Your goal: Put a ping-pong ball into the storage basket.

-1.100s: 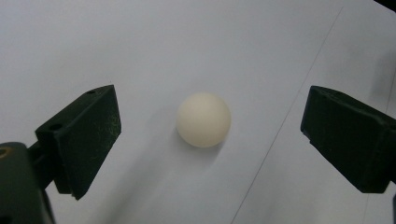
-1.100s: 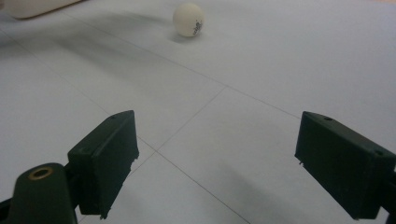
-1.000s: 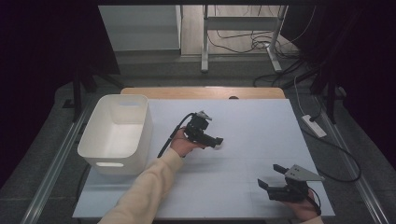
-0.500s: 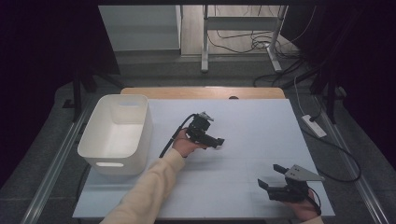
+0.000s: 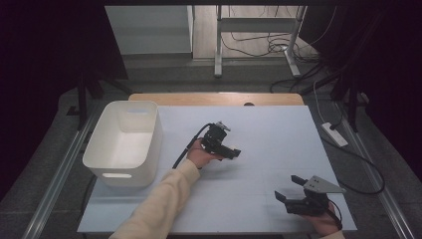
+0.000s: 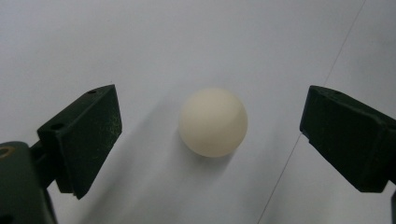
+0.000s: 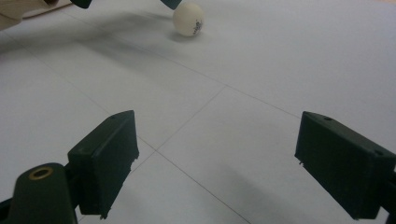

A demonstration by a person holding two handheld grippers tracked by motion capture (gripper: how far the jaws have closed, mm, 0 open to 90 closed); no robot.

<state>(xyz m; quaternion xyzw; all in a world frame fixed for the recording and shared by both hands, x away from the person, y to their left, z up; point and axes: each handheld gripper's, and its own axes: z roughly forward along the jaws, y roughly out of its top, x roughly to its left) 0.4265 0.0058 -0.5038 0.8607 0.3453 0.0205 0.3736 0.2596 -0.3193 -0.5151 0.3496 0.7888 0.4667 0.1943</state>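
A small white ball (image 6: 213, 122) lies on the white table sheet (image 5: 278, 134), with a dark mark showing on it in the right gripper view (image 7: 188, 19). My left gripper (image 5: 233, 151) hangs over it near the table's middle, tilted down. It is open (image 6: 213, 107), with one jaw on each side of the ball and a clear gap on both sides. In the high view the gripper covers the ball. My right gripper (image 5: 287, 187) rests open near the front right edge, nothing between its jaws (image 7: 223, 137), pointing toward the ball. The left gripper's fingertips (image 7: 169, 3) show above the ball.
A white plastic bin (image 5: 152, 134) stands at the table's left, and its inside looks bare. A wooden strip (image 5: 214, 98) runs along the far edge. A power strip (image 5: 334, 134) and cables lie on the floor to the right. A black cable (image 5: 186, 147) trails from the left gripper.
My left gripper has moved right and down over the ball, which showed just beyond its tips before. The right gripper has stayed still.
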